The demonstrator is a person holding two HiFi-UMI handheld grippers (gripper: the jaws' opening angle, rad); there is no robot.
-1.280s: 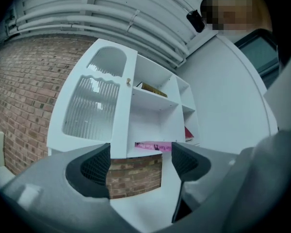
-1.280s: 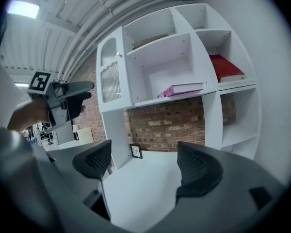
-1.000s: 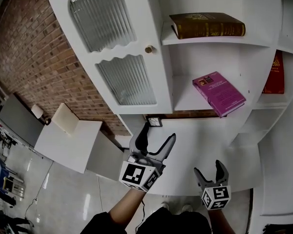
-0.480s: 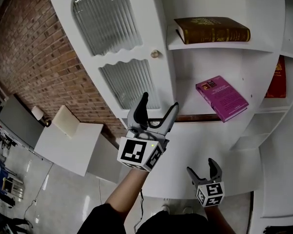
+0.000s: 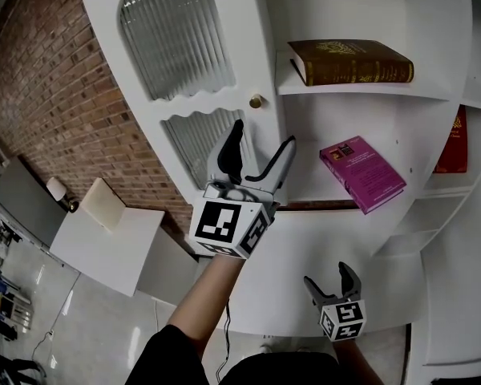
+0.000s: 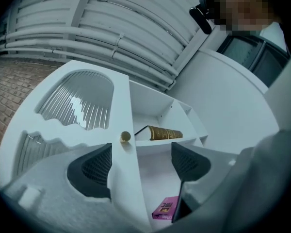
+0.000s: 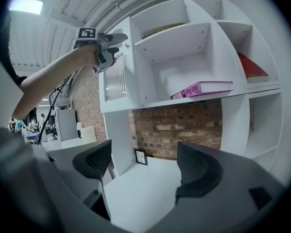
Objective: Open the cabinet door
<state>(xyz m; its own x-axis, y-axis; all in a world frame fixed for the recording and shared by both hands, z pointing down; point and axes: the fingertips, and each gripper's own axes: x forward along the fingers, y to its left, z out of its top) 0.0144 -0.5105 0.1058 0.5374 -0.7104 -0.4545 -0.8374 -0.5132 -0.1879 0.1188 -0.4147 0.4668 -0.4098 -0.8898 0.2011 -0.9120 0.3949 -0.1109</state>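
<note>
1. The cabinet door (image 5: 248, 54), white with ribbed glass, stood at the left of the open shelves; from the right gripper view it looked flush with the frame.
2. Its brass knob (image 5: 256, 101) sat near the door's right edge, just beside the compartment with the brown book (image 5: 353, 61).
3. The left gripper (image 5: 263, 135) hung just under the knob, its jaws spread and empty (in its own view the knob showed between them, nearer the left jaw, not touched).
4. Free room lay to the right: the shelf with the pink book (image 5: 361, 163) was open in front.
5. The right gripper (image 5: 329, 277) was low over the white counter (image 5: 329, 231), jaws parted and empty, well apart from the door.
6. Only the right gripper view showed a small framed picture (image 7: 140, 156) on the counter by the brick wall (image 7: 184, 130).
</note>
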